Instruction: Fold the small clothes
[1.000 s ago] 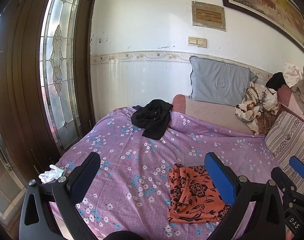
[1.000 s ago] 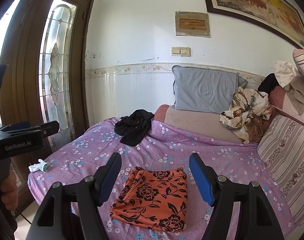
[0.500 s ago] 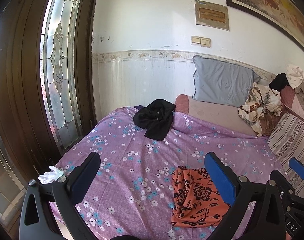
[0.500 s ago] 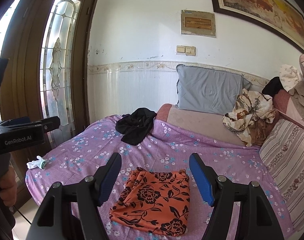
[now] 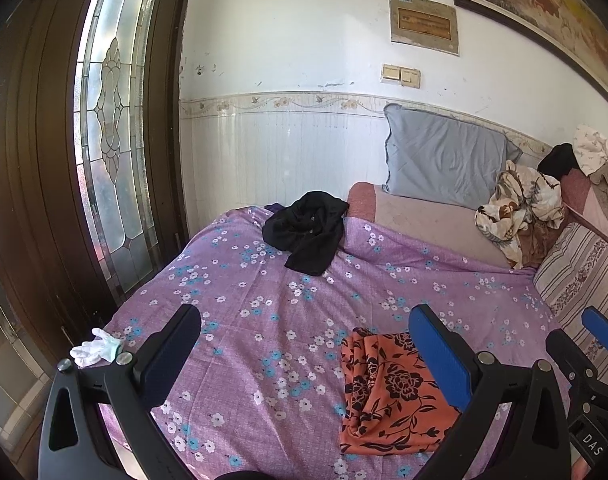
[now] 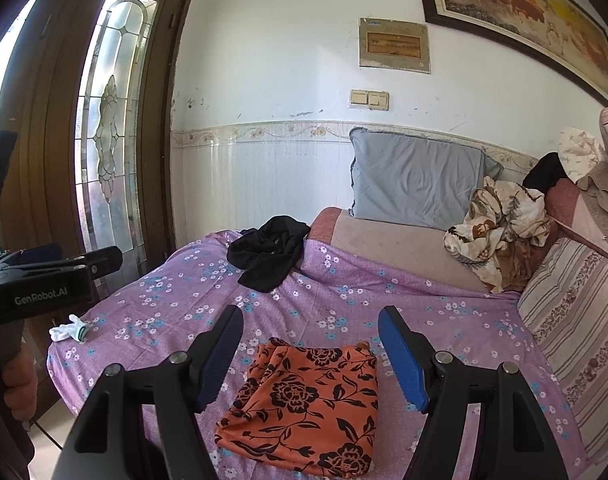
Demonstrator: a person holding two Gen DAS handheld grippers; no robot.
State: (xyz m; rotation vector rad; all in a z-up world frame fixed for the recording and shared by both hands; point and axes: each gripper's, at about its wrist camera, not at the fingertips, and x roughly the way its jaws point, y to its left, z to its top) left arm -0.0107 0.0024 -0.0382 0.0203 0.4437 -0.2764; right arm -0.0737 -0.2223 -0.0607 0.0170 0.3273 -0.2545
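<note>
Right wrist view: an orange floral garment (image 6: 308, 404) is lying folded into a neat rectangle on the purple flowered bedspread (image 6: 344, 296), at 6 o'clock, between the wide-open, empty fingers of the right gripper (image 6: 310, 350). The left gripper (image 5: 304, 354) is hovering beside it, fingers likewise spread and holding nothing. This piece looks finished. A crumpled black garment (image 6: 270, 252) is waiting unfolded at 11 o'clock, a small white sock (image 6: 70, 330) is sitting at 9 o'clock on the bed's edge, and a patterned heap (image 6: 496, 228) is resting at 2 o'clock.
</note>
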